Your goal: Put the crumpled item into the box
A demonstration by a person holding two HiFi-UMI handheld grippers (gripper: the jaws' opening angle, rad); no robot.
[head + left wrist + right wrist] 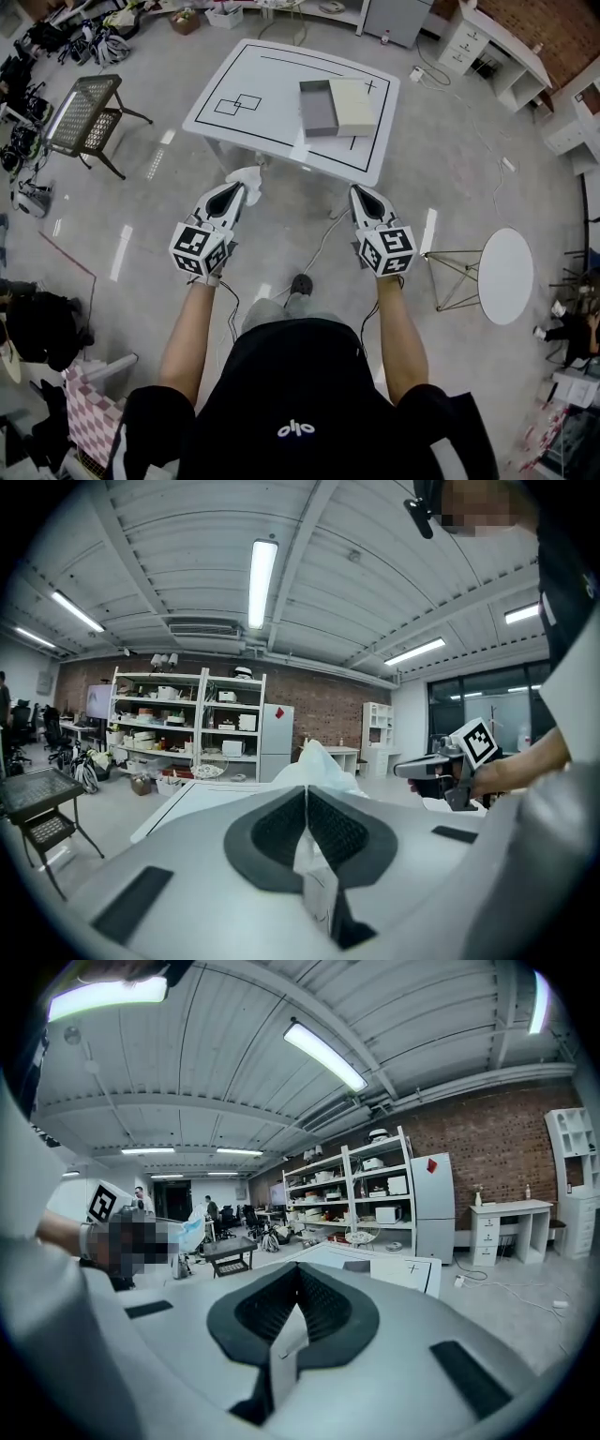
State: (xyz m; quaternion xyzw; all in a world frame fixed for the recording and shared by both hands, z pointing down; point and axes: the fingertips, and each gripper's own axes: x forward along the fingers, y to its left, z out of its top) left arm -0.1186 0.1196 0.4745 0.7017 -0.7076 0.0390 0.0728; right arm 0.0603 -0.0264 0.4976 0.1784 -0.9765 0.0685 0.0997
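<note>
Big white table is sitting ahead of both grippers, out past their tips, not touching them. Round side table is standing off to the R of the R gripper. Mesh chair is standing well to the L of the L gripper. Box is lying open on the table, ahead & a bit L of the R gripper and ahead-R of the L one, w/ a pale lid touching its R side. Person is holding both grippers side by side, apart, over the floor, pointing fwd at the table. L gripper is clamping the crumpled item. Its jaws are pressing together on it, w/ the white wad sticking out beyond the tips, well short of the box. R gripper is carrying nothing, jaws closed on each other.
</note>
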